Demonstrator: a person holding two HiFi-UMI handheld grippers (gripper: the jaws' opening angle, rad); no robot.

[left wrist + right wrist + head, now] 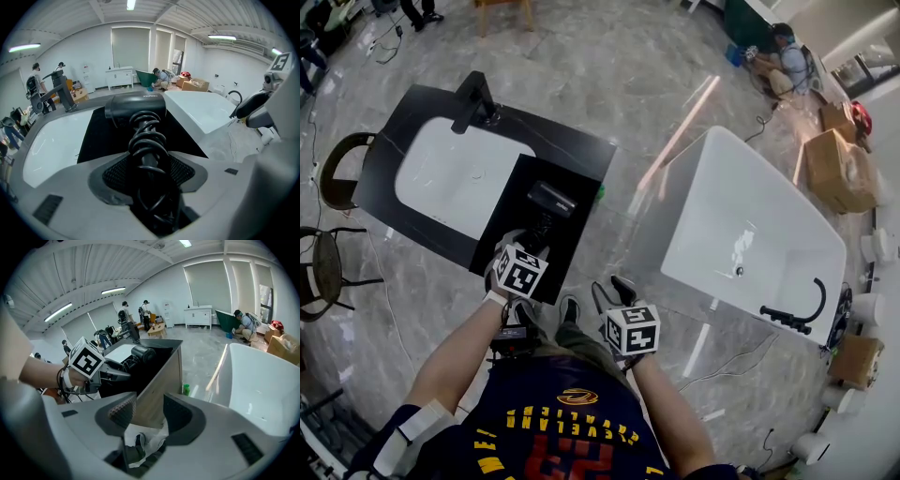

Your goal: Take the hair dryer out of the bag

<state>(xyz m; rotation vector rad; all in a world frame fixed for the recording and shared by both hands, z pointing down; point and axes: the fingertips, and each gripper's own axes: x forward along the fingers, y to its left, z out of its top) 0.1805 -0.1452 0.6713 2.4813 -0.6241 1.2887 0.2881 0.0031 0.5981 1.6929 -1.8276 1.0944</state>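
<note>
The black hair dryer (pixel 551 199) lies on the black vanity counter (pixel 572 150) beside the white sink, its cord wound round the handle. My left gripper (pixel 536 238) reaches to it from the near side. In the left gripper view my left gripper (pixel 149 171) is shut on the cord-wrapped handle, and the dryer's barrel (pixel 136 108) points away. My right gripper (pixel 616 291) hangs lower, off the counter's near right corner. In its own view my right gripper (pixel 150 412) pinches a crumpled whitish bag (pixel 143 439) low between its jaws; the hair dryer (pixel 142 353) and left gripper (pixel 123 371) show at the left.
A black faucet (pixel 473 101) stands at the sink basin (pixel 441 173). A white bathtub (pixel 750 225) fills the right side. Cardboard boxes (pixel 839 169) and a crouching person (pixel 783 61) are at the far right, and a chair (pixel 337 169) at the left. A small green bottle (pixel 186 389) stands by the vanity.
</note>
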